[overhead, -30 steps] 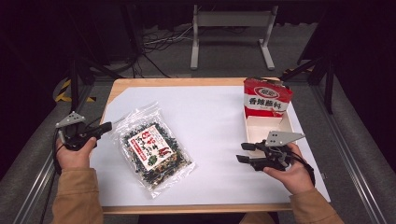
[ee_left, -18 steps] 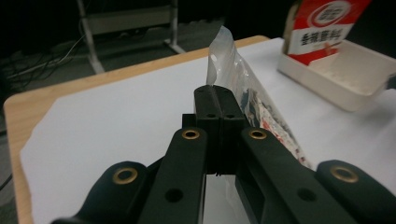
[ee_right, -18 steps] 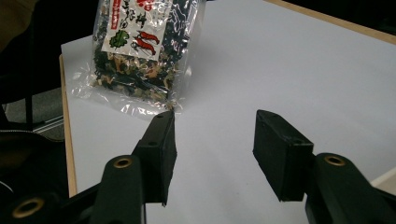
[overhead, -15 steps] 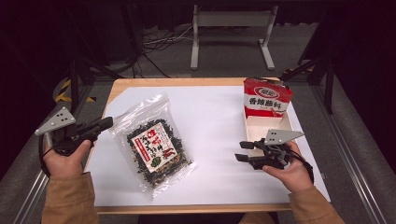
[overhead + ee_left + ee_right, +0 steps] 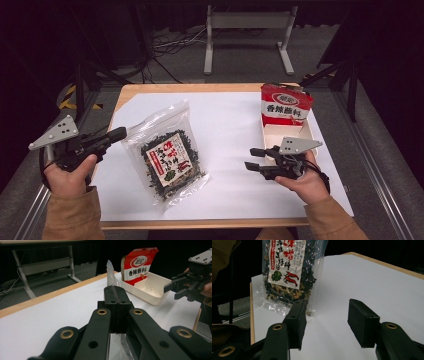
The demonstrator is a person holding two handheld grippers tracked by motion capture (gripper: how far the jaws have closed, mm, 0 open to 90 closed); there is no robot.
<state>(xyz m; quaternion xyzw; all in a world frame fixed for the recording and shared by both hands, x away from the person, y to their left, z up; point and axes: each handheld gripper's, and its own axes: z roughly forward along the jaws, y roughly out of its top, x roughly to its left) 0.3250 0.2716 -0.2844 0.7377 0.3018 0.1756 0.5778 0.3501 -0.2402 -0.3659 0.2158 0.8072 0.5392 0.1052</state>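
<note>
The left claw [image 5: 119, 133] is pinched tight on the clear top corner of the dried seaweed-mix bag [image 5: 167, 160], tilting it up by the desk's [image 5: 225, 115] left edge while its bottom corner seems to rest on the white sheet. The right claw [image 5: 253, 159] hangs well open and empty near the right edge, beside the cream tray [image 5: 309, 131] holding a red seasoning packet [image 5: 286, 104]; judging by this, the lift is begun and carrying the bag to the tray remains

Clear bag [image 5: 292, 272] top cut off by right gripper view's edge; label print too small.
</note>
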